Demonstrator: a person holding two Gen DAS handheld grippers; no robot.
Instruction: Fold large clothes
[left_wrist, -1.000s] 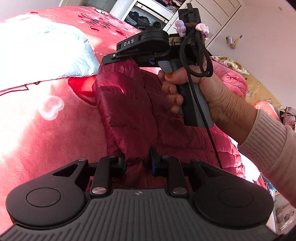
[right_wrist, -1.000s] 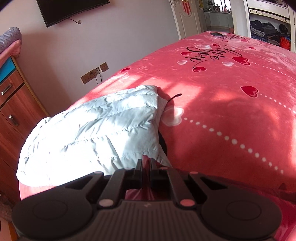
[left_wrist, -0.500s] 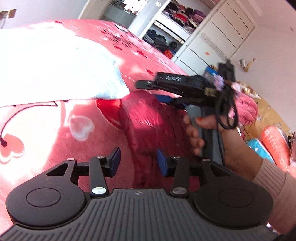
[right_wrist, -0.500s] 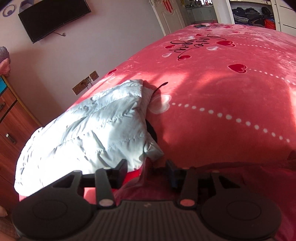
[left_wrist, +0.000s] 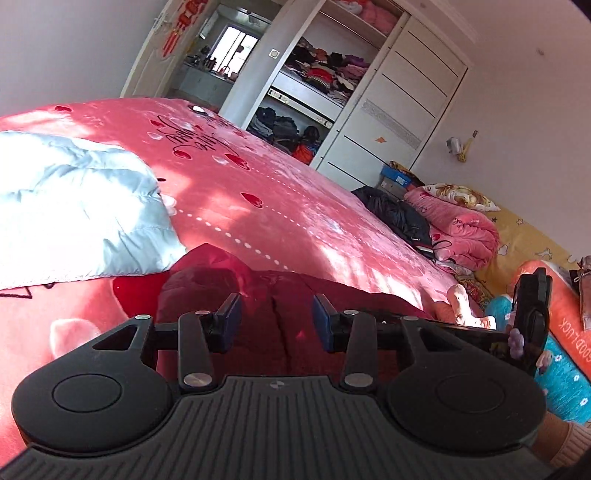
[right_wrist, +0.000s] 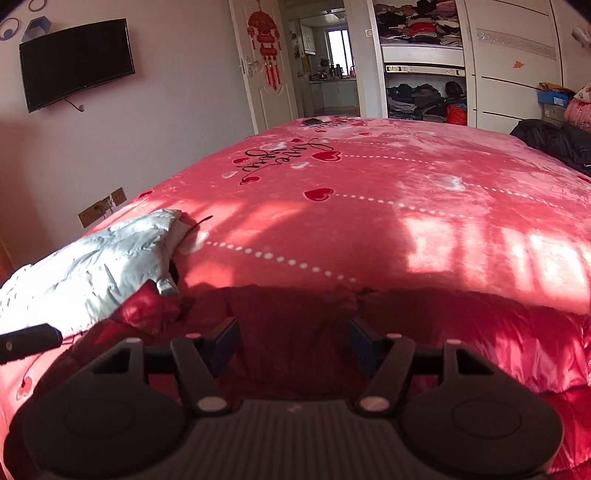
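Only the right wrist view shows the TV.

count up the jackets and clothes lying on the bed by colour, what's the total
dark red puffer jacket: 1
pale blue-white puffer jacket: 1
black garment at the far edge of the bed: 1
Total: 3
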